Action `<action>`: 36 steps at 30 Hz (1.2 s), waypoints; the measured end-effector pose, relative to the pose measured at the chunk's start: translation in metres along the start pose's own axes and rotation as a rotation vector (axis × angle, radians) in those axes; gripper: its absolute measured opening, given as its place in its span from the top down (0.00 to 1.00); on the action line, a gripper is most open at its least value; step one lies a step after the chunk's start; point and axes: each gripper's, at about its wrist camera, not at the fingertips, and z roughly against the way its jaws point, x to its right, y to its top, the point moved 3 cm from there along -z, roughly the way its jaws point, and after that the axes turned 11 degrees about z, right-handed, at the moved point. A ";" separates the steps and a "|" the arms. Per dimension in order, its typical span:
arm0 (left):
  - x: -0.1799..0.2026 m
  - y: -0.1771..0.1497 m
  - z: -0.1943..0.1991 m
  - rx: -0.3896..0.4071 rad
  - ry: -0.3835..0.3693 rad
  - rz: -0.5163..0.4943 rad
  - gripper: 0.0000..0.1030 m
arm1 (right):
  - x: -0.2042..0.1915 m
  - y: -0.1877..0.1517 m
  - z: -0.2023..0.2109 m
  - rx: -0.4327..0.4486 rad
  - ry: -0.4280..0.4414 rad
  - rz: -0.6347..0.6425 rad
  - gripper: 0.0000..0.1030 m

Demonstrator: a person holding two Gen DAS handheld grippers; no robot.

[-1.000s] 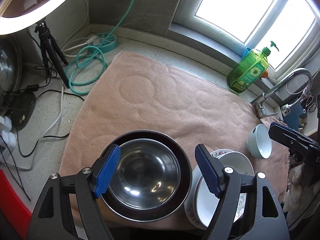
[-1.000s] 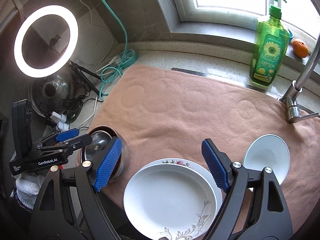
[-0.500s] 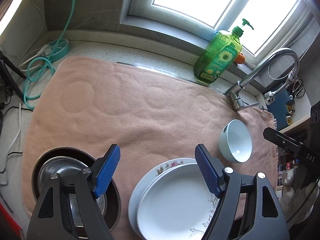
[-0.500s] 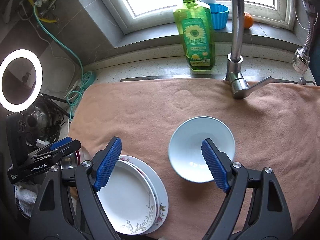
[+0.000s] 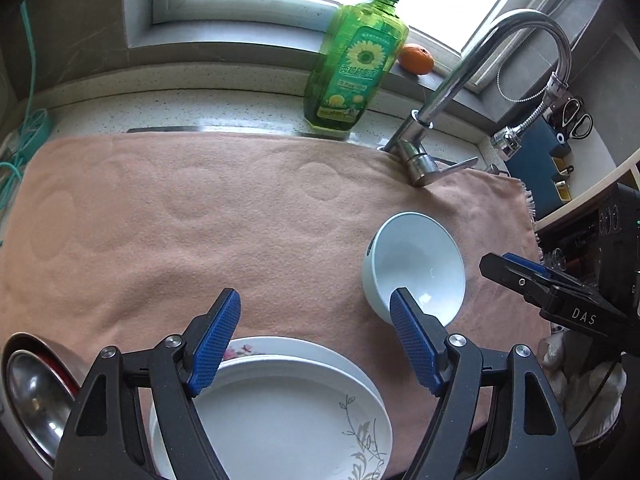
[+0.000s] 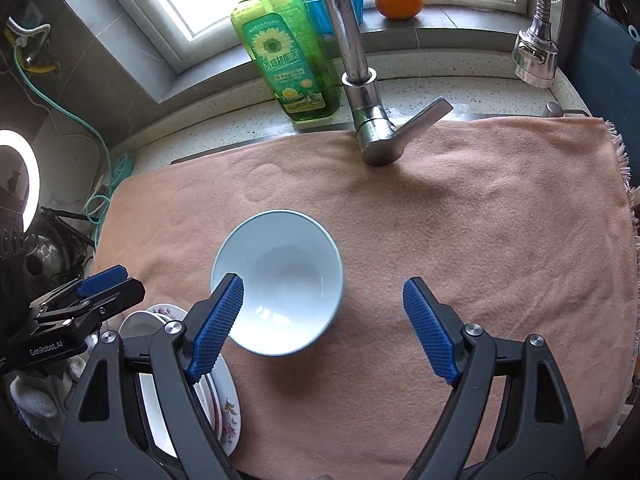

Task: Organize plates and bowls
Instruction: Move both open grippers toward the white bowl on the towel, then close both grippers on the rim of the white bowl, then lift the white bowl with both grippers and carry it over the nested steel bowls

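A pale blue-white bowl (image 5: 416, 268) stands upright on the pink towel (image 5: 200, 208); it also shows in the right wrist view (image 6: 280, 280). Two stacked white plates (image 5: 288, 412) with floral print lie at the near edge, seen edge-on in the right wrist view (image 6: 224, 408). A steel bowl inside a dark bowl (image 5: 28, 396) sits at the near left. My left gripper (image 5: 316, 344) is open and empty above the plates. My right gripper (image 6: 324, 328) is open and empty, its left finger (image 6: 216, 320) over the bowl's near-left rim.
A green dish-soap bottle (image 5: 356, 52), an orange (image 5: 416, 60) and a blue cup (image 6: 332, 4) stand by the window. The faucet (image 6: 360, 80) rises at the towel's back edge. Green hose (image 5: 24, 128) and a ring light (image 6: 24, 184) are on the left.
Both grippers have swung to the right. The left moved from over the steel bowl to over the plates; the right moved from over the plates to beside the pale bowl. Both stayed open.
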 end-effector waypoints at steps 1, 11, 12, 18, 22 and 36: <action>0.004 0.000 -0.003 -0.003 0.003 -0.014 0.25 | 0.001 -0.001 -0.001 0.001 0.000 -0.001 0.18; 0.030 -0.002 -0.026 -0.005 0.010 -0.074 0.27 | 0.005 -0.005 -0.015 0.001 0.002 0.008 0.21; 0.031 -0.002 -0.029 -0.010 0.006 -0.075 0.29 | 0.005 -0.005 -0.017 -0.005 0.007 0.005 0.24; 0.034 -0.003 -0.045 -0.047 -0.022 -0.063 0.54 | 0.004 -0.009 -0.027 -0.036 0.029 0.007 0.43; 0.031 -0.003 -0.055 -0.081 -0.053 -0.036 0.71 | 0.003 -0.010 -0.035 -0.056 0.041 0.005 0.55; 0.034 -0.003 -0.062 -0.085 -0.078 -0.029 0.91 | 0.008 -0.014 -0.048 -0.091 0.068 -0.017 0.89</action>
